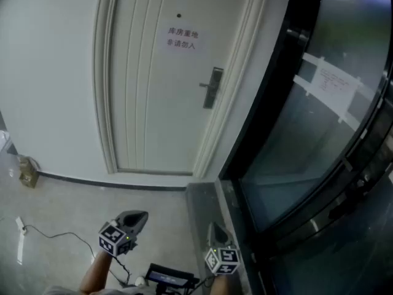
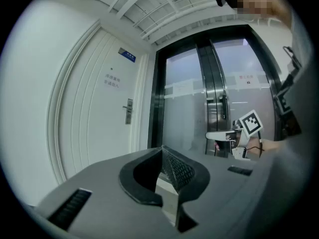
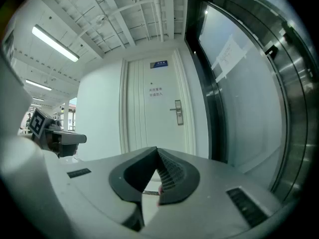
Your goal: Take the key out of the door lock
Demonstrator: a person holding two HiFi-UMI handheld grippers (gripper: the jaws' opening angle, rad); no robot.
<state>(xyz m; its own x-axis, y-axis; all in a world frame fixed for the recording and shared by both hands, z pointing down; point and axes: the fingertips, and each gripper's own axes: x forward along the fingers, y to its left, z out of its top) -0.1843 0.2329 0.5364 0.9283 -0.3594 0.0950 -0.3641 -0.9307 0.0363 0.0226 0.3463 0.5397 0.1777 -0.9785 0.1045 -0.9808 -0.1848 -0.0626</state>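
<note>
- Head view shows a closed white panelled door [image 1: 153,91] ahead, with a white paper notice [image 1: 182,39] on its upper part.
- A silver lock plate with a lever handle [image 1: 212,88] sits at the right edge of this door.
- The key should be at this plate, but it is too small to make out in any view.
- A dark-framed glass wall [image 1: 319,134] stands just beside the door, on its right.
- The left gripper [image 1: 140,214] is low over the grey floor [image 1: 61,208], well apart from the door. In the left gripper view its two pads meet at the tips and nothing is between them.
- The right gripper [image 1: 215,227] is low too, near the foot of the glass wall. Its pads are pressed together.
- A small thin dark thing with a pinkish spot [image 3: 158,190] shows under the right gripper's pads. I cannot tell what it is.
- A small brown box [image 1: 27,171] stands at the wall, left of the door.
</note>
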